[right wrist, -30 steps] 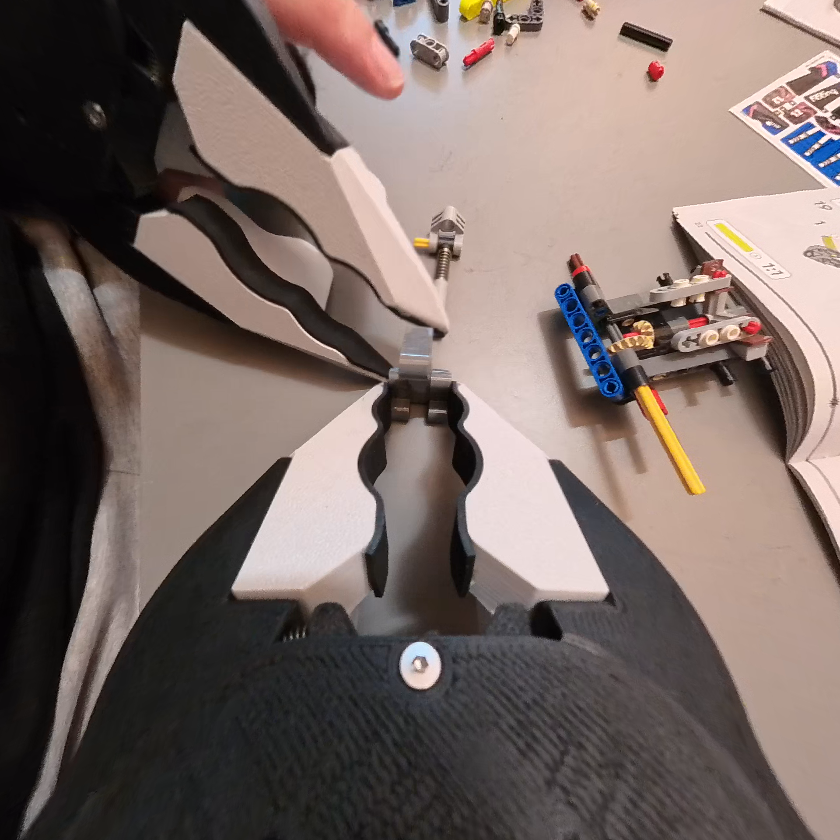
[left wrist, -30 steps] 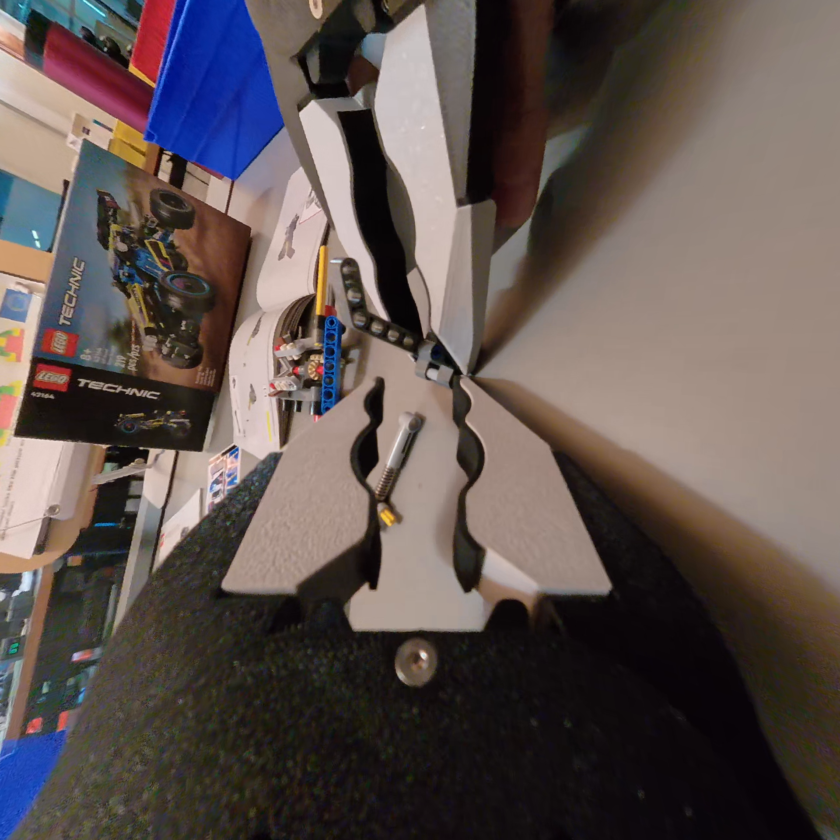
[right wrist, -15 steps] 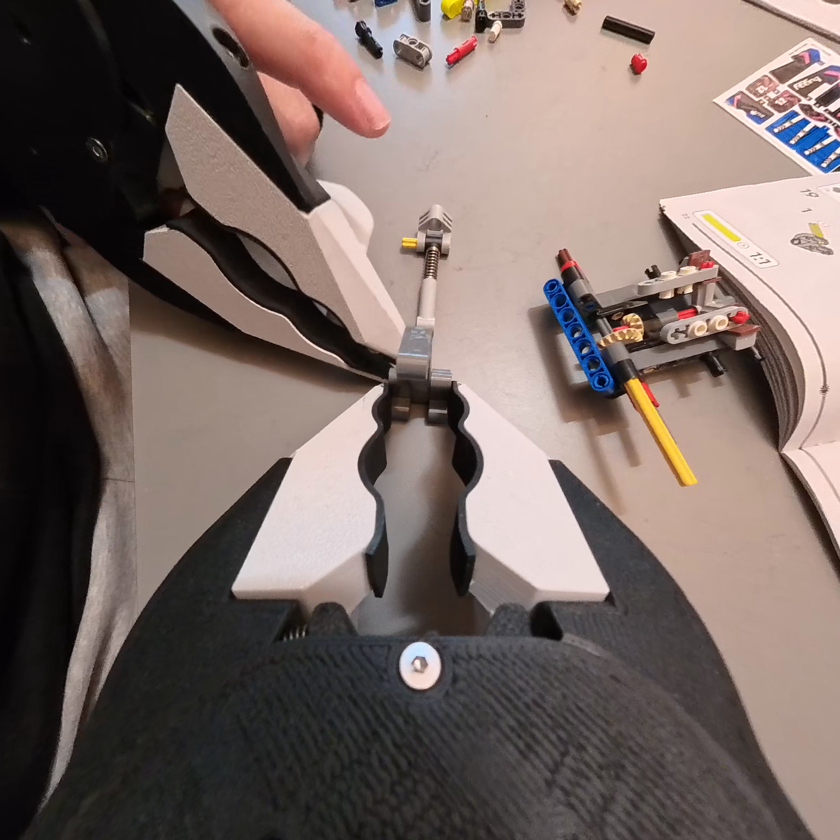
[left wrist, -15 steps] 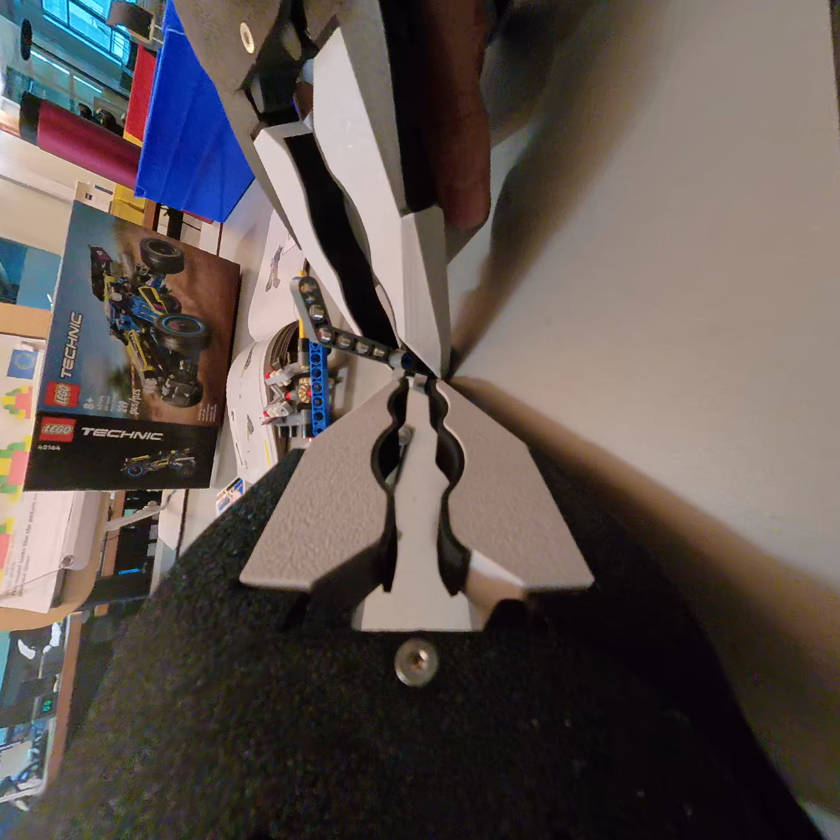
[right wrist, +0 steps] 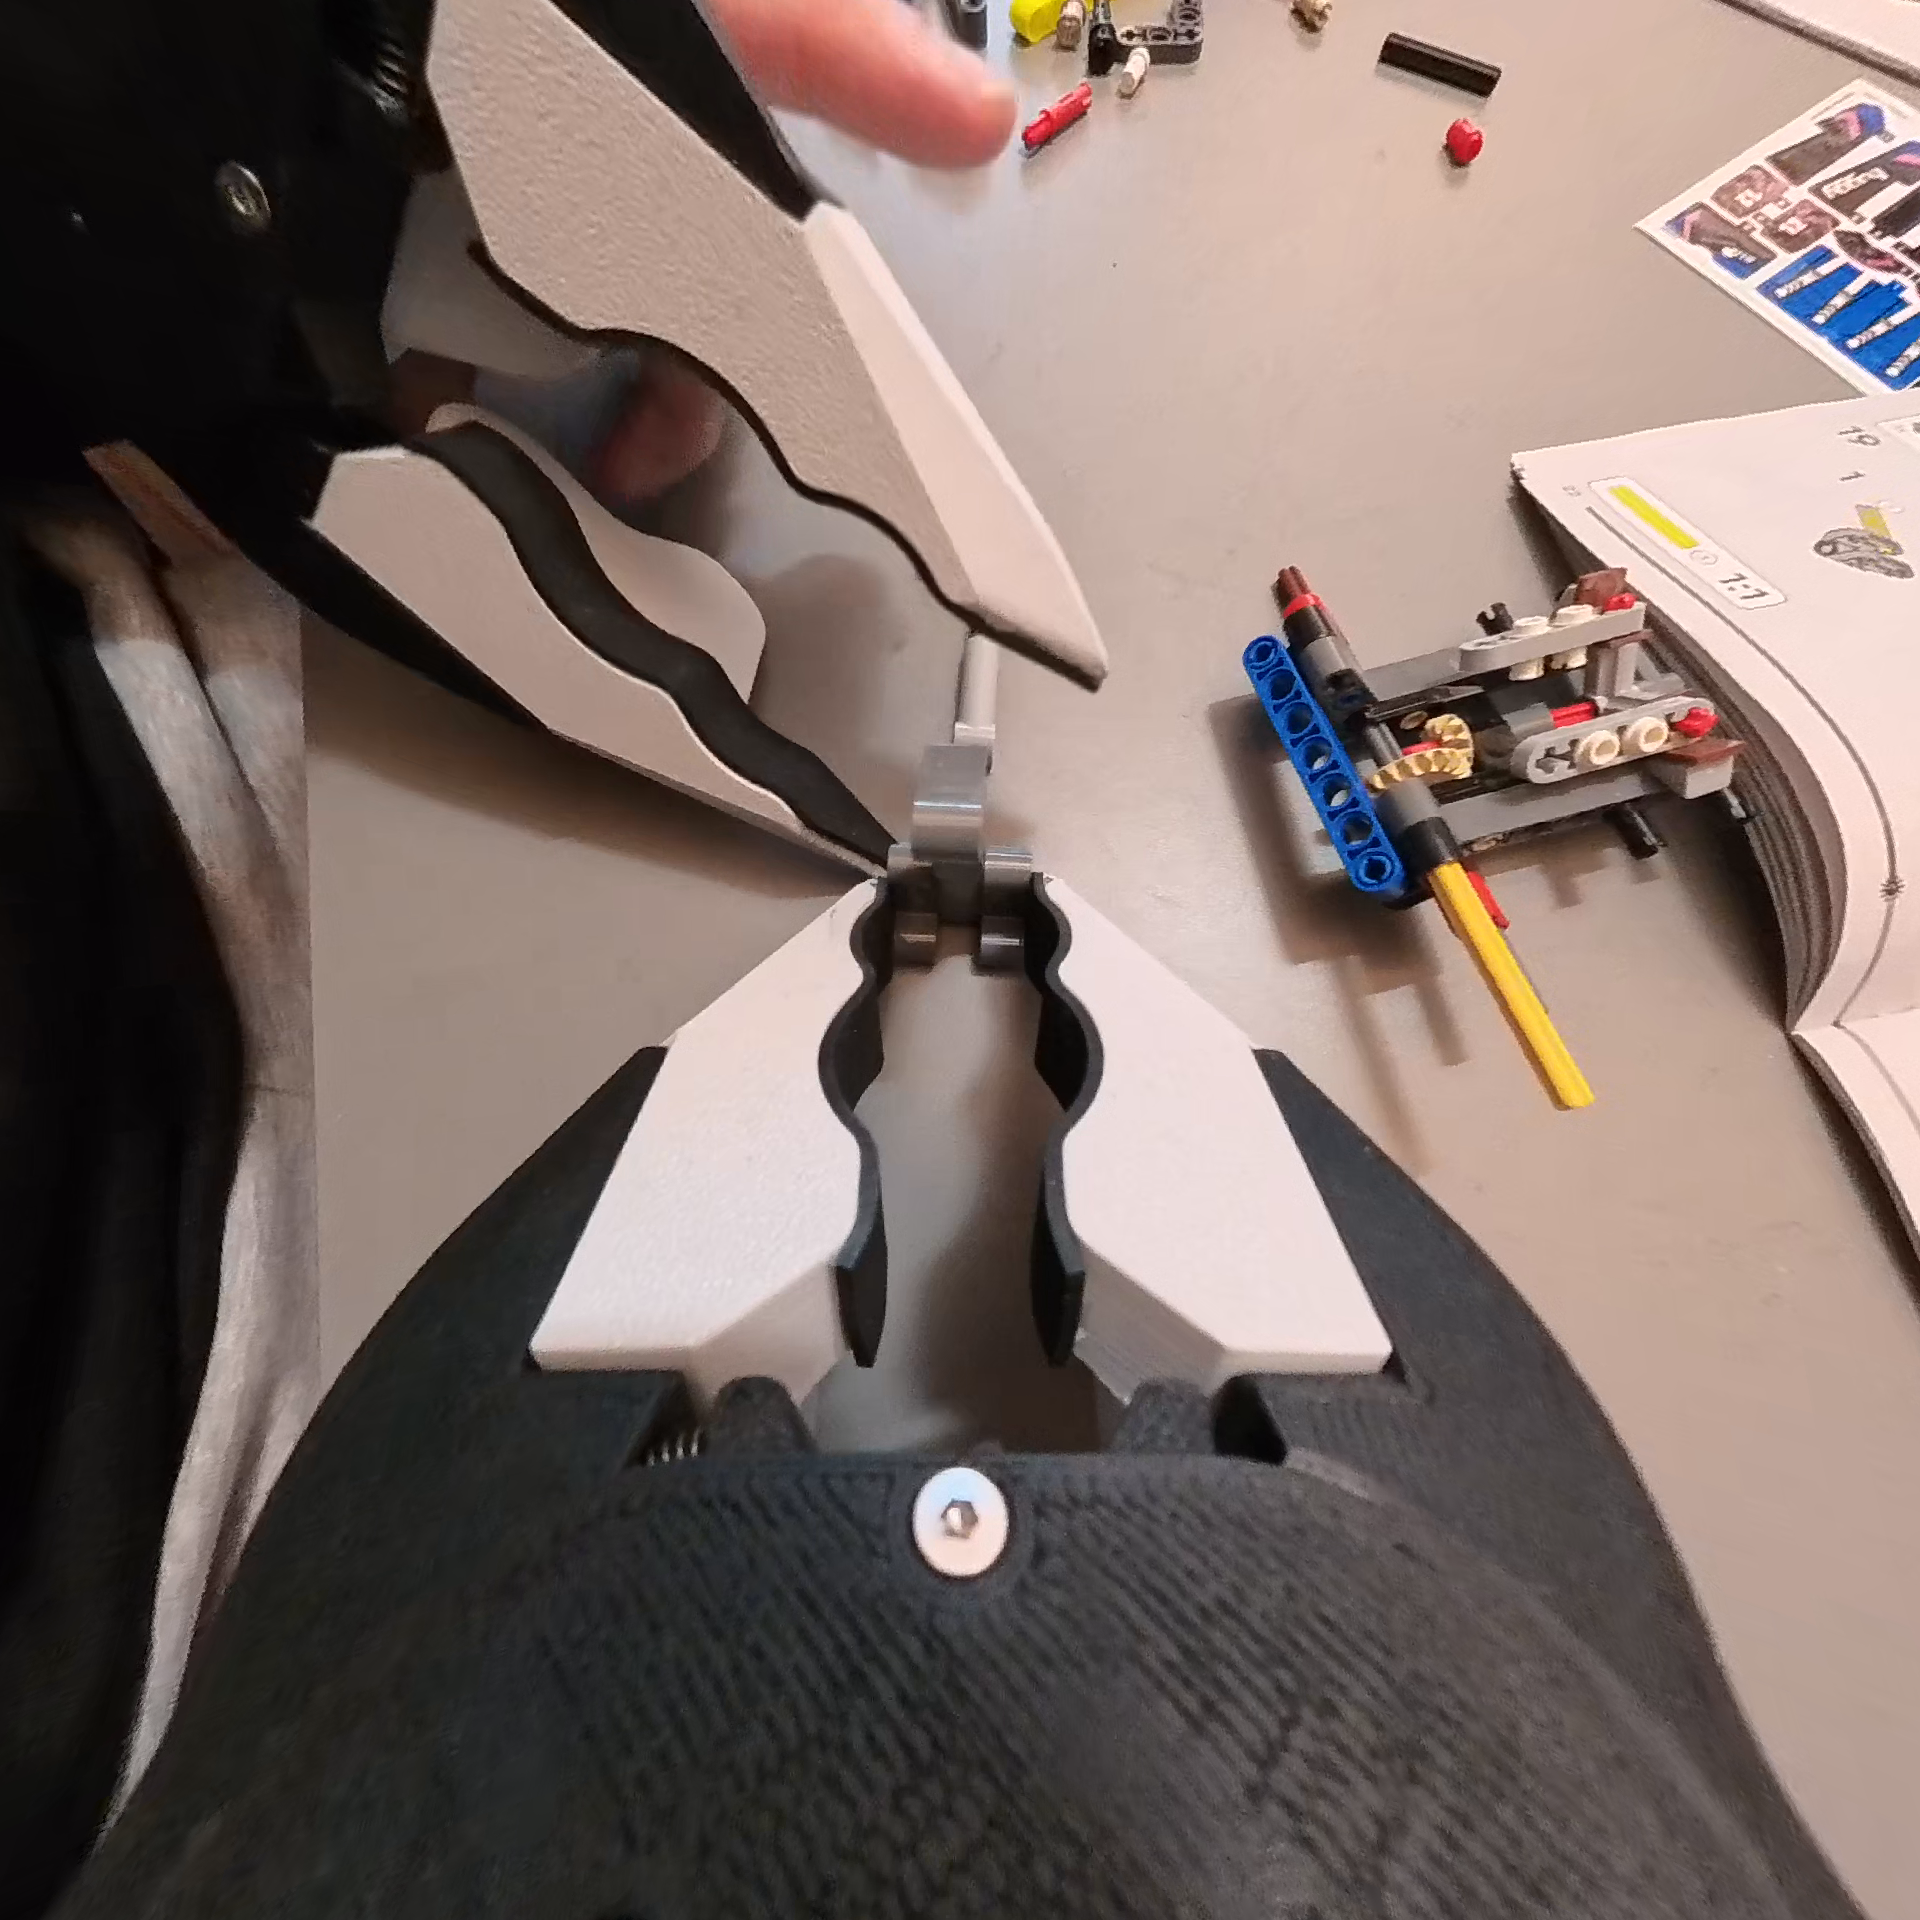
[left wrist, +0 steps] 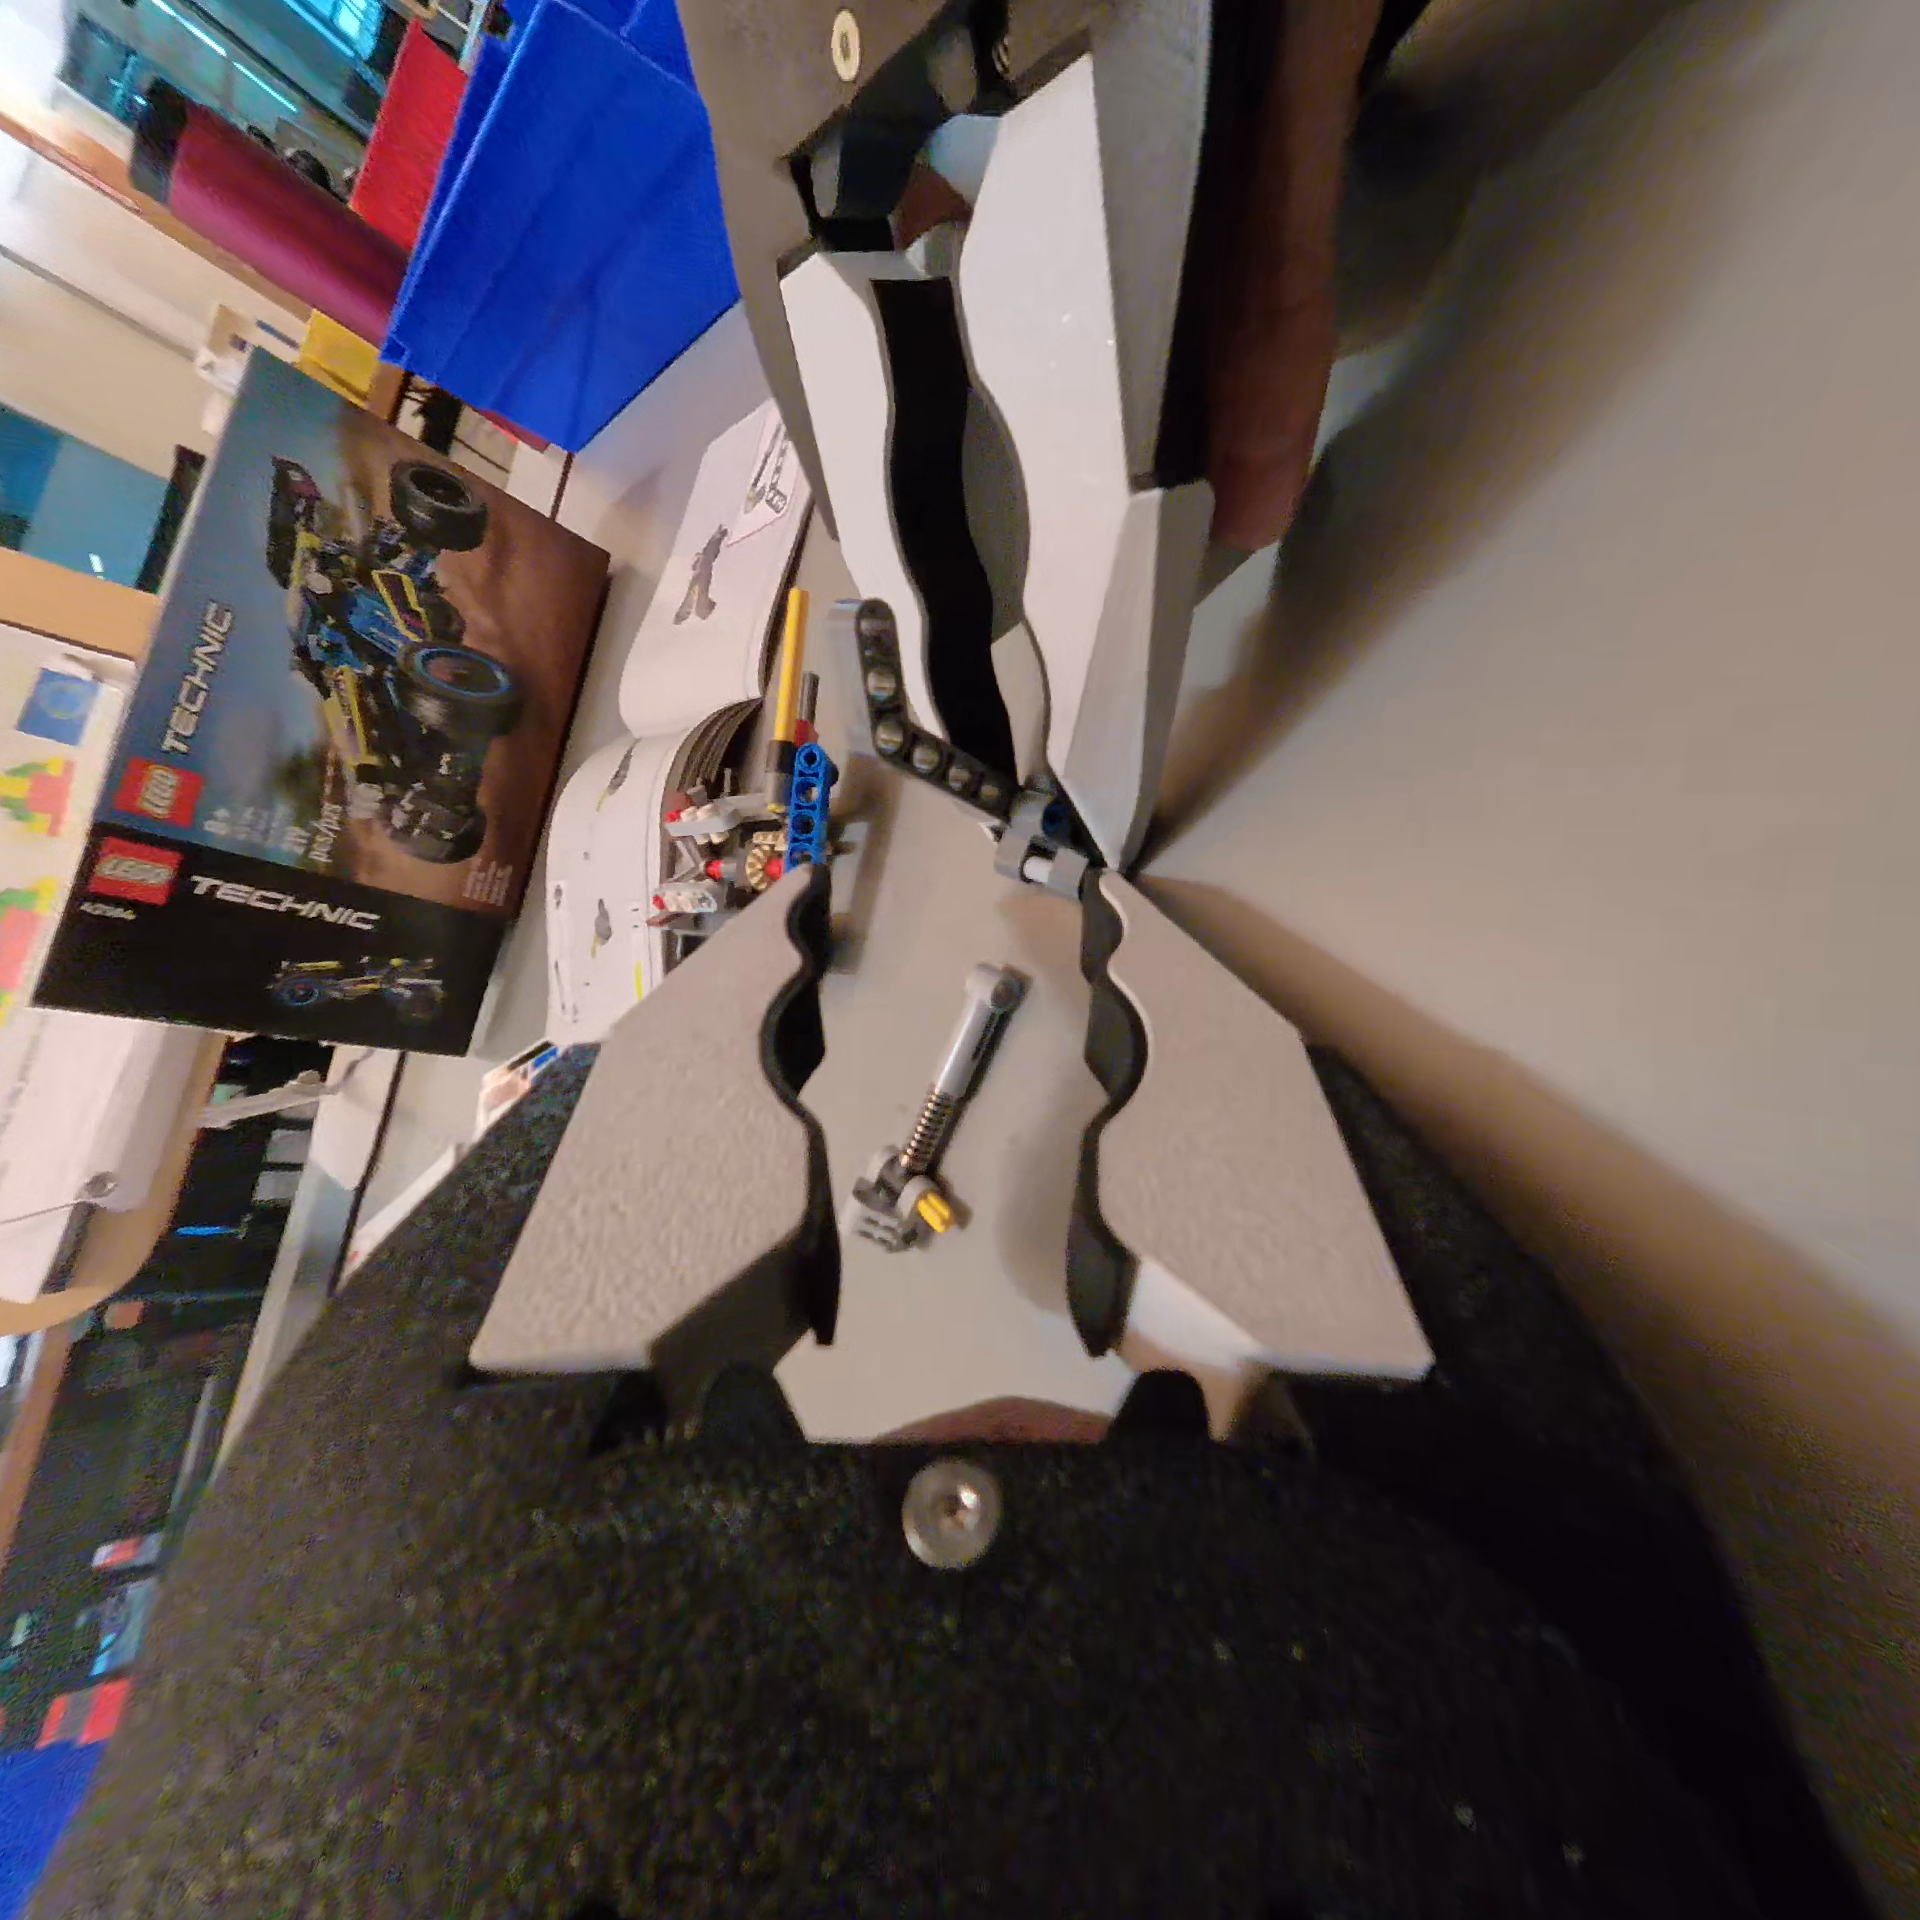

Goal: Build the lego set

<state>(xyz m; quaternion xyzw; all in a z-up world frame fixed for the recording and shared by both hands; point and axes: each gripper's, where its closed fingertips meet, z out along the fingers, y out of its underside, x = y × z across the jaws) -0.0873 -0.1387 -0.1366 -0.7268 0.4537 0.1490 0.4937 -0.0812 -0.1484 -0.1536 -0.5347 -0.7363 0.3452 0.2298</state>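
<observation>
Right gripper point(right wrist: 961, 894) clamping grey connector point(right wrist: 951, 805), left gripper point(left wrist: 951, 883) spread apart, grey tabletop point(right wrist: 1247, 416), blue bins point(left wrist: 561, 229) behind

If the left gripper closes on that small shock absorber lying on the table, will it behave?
Probably fiddly. The shock absorber looks thin and round-bodied, so it may roll or twist between the open left gripper fingers. Its exposed coil spring suggests it compresses lengthwise; gripping across the grey barrel seems safer.

2 close wrist views share the grey table point(right wrist: 1299, 416).
</observation>
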